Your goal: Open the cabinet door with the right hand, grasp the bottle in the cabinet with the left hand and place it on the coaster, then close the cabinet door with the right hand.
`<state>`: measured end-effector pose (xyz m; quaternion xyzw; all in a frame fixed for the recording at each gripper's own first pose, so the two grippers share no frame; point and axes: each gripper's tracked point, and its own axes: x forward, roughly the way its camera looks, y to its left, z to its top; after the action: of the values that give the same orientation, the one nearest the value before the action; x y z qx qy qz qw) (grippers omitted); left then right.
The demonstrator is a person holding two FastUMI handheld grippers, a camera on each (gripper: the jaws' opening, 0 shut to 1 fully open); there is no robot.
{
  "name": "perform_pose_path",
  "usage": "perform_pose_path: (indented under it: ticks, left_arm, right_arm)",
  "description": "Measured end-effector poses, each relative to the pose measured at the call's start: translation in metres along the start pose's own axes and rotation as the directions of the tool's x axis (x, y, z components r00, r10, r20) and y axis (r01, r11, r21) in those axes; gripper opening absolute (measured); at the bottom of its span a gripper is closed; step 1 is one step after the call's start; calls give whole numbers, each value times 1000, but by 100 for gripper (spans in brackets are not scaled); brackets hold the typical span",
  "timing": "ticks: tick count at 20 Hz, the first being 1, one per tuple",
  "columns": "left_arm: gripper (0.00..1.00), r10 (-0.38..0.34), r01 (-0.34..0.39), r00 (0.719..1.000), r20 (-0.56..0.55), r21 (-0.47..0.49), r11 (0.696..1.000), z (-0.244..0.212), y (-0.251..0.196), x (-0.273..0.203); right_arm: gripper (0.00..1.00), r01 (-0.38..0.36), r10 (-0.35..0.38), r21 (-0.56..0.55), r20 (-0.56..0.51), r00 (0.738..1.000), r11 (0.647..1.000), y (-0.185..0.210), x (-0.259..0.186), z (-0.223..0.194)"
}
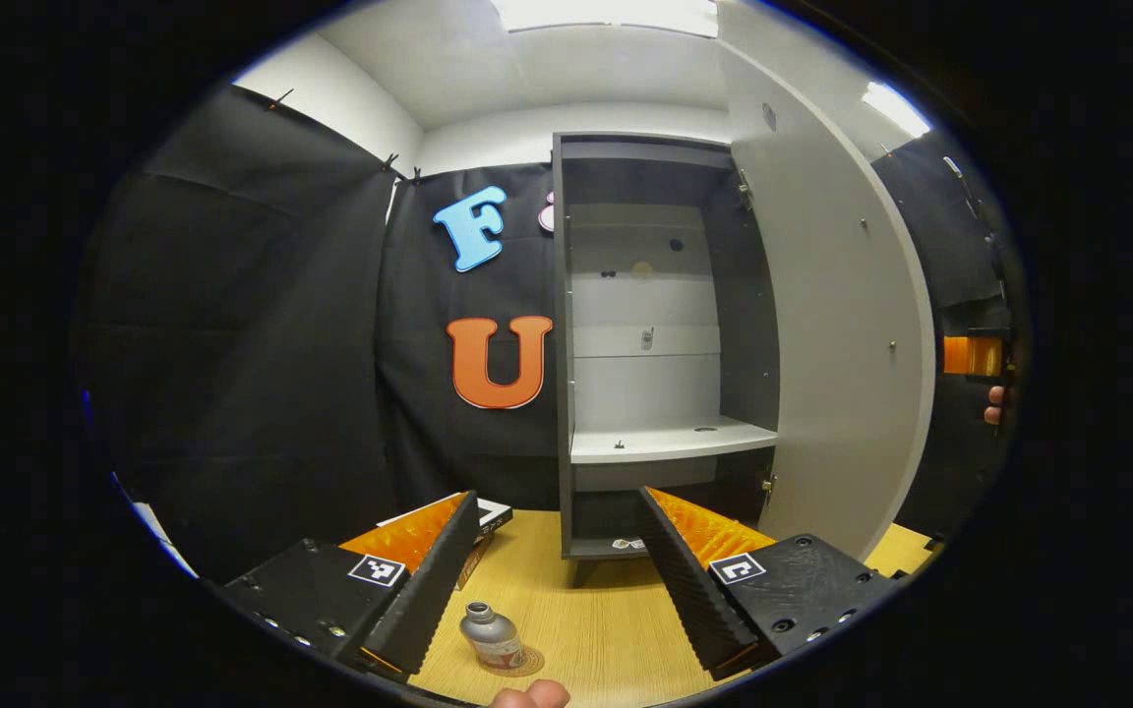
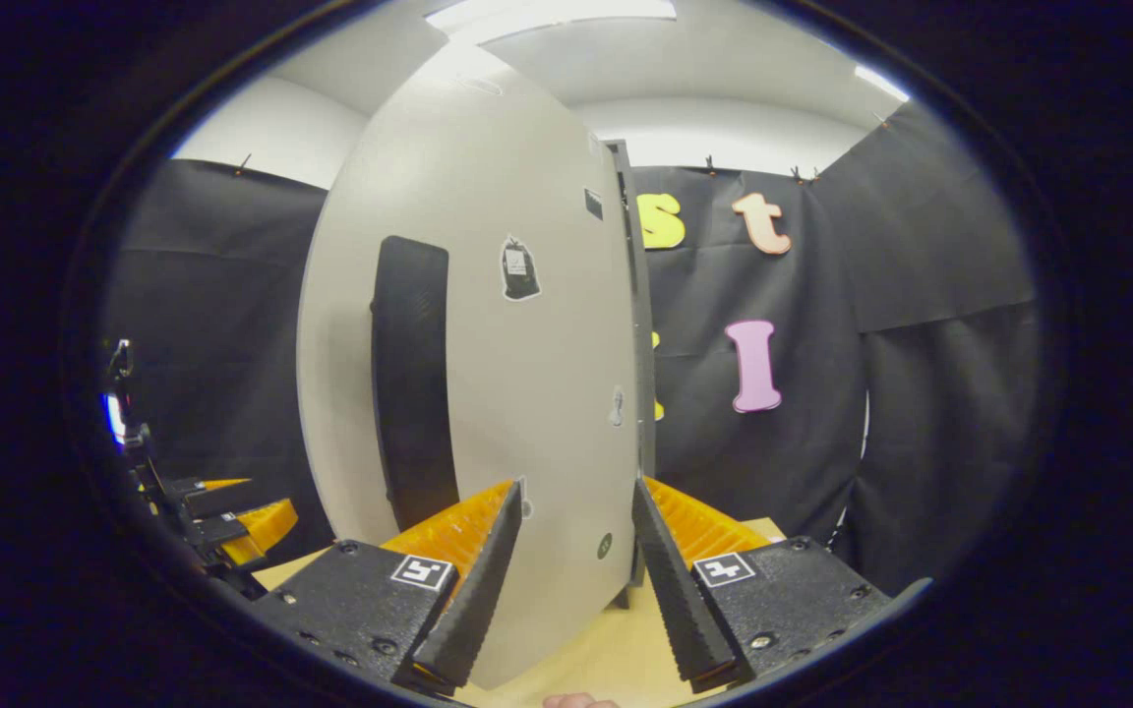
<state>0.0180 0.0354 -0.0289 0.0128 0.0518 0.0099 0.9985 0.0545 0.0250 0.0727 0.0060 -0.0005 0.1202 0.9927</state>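
Standing on the coaster, the bottle is placed; the cabinet door is left open, between the spread, empty fingers of the right gripper.

Black cloth walls surround a light wooden tabletop. Above, a white ceiling carries bright rectangular light panels.

Both tongs — left, right — gape wide.

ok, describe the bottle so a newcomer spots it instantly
Start at the tall grey cabinet with its door swung open. On the wooden table before it, between the left tongs, stands a small silvery bottle on a round coaster. It is the table's one metallic thing.
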Motion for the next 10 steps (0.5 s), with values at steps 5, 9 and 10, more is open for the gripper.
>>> perform_pose_path:
  ticks: [5,9,10]
  left_arm:
    - [96,24,-24,1000,-19,-19,1000,-8,18,4]
    - [96,52,-52,999,-14,-12,999,-7,36,5]
    - [96,60,-60,998,-16,-12,998,-9,40,7]
  right_arm:
    - [76,-99,99,13,-5,995,995,40,37,-1]
    - [76,-162,162,22,-11,987,987,69,64,-6]
    - [74,-181,181,26,-11,983,983,78,71,-8]
